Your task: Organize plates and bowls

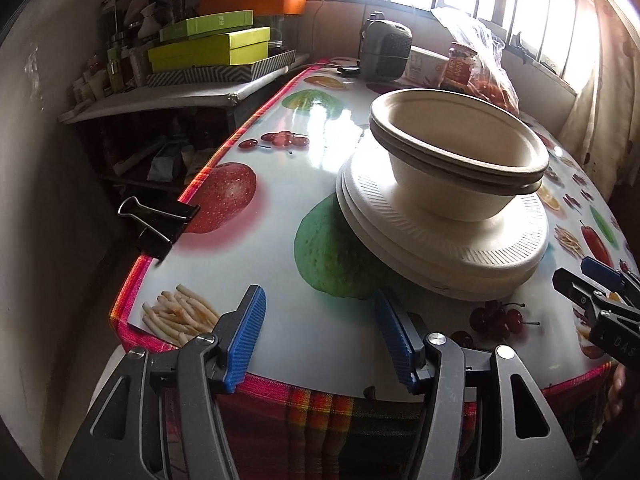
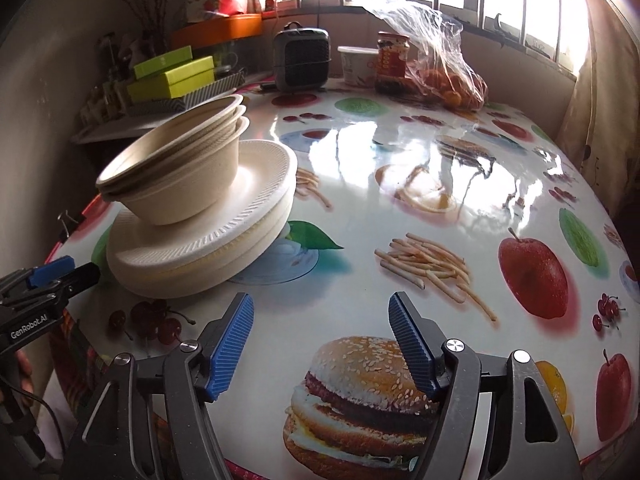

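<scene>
Two stacks are seen joined: nested bowls (image 1: pixel 460 152) set on piled plates (image 1: pixel 444 248) near the table's (image 2: pixel 400 184) near-left edge. The left gripper (image 1: pixel 320 336) and right gripper (image 2: pixel 320 340) are held with jaws apart, empty.

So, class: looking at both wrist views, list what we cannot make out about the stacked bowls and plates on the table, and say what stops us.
- Number of plates: both views, rims overlap too closely to count.
- Inside of the lower bowls: both views, hidden by the top bowl nested in them.
- Tablecloth print under the stack: covered by the plates.
- Jar label: right wrist view, too small and blurred.
- Right tongs: left wrist view, cut off by the frame edge.
</scene>
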A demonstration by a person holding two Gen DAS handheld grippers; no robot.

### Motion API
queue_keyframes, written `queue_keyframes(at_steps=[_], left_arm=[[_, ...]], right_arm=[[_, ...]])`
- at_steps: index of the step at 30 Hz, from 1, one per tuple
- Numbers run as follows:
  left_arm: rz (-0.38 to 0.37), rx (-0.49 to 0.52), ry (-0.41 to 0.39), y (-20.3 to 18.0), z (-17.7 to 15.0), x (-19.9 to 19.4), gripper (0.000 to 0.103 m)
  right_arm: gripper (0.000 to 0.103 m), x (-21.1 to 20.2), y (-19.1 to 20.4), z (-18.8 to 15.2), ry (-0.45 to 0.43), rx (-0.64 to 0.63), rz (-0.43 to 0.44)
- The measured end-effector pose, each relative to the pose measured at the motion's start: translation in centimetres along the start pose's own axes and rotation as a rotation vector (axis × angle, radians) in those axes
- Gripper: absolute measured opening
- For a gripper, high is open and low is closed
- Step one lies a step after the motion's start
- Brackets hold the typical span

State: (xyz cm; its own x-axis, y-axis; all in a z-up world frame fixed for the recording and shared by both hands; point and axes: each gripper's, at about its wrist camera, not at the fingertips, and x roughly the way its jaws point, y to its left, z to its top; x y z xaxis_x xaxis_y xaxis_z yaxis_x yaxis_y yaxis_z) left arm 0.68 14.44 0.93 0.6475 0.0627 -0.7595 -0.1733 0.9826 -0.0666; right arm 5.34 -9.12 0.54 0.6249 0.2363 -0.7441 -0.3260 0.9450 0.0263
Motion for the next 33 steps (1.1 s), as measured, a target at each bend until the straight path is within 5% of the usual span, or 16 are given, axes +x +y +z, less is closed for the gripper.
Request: queue_keyframes(at_steps=[10,33], left_arm=[[0.040,0.028,-0.024,-0.70,-0.16,0.39,0.065],[0.043,0.018,-0.038,-0.76,-0.27,0.39,0.066]], right_arm=[[0.085,0.84,-0.02,-0.45,0.014,0.004,-0.023],[0.088,0.96,0.01,-0.58,0.002,0.013,-0.036]])
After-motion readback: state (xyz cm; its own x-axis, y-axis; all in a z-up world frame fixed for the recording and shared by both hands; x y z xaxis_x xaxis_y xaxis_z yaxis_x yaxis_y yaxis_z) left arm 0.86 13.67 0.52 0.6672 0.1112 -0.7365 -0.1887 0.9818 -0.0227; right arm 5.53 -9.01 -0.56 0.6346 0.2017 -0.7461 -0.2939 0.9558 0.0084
